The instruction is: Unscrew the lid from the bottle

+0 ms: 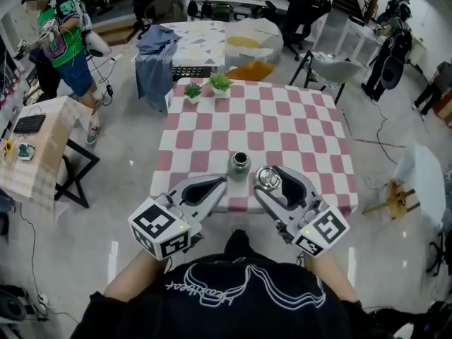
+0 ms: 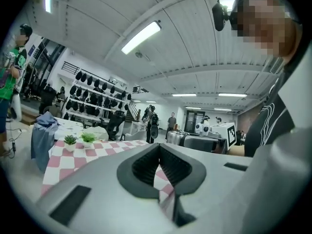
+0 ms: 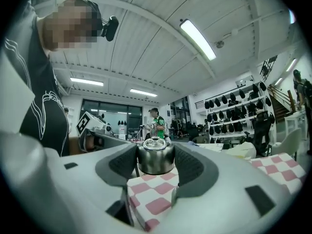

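Observation:
A small steel bottle (image 1: 240,164) stands upright near the front edge of the pink-and-white checkered table (image 1: 282,129), its dark mouth uncovered. Just right of the bottle, my right gripper (image 1: 270,178) is shut on the shiny metal lid (image 1: 266,178), lifted off it. In the right gripper view the lid (image 3: 155,160) sits clamped between both ribbed pads (image 3: 189,167). My left gripper (image 1: 222,183) lies low to the bottle's left, shut and holding nothing. In the left gripper view its pads (image 2: 146,165) meet with only tablecloth beyond them.
Two small potted plants (image 1: 192,90) (image 1: 220,82) stand at the table's far left corner. Behind is another table with a blue cloth (image 1: 154,55) draped on it. A person in green (image 1: 65,41) stands far left by a side table (image 1: 39,143). A chair (image 1: 332,69) is far right.

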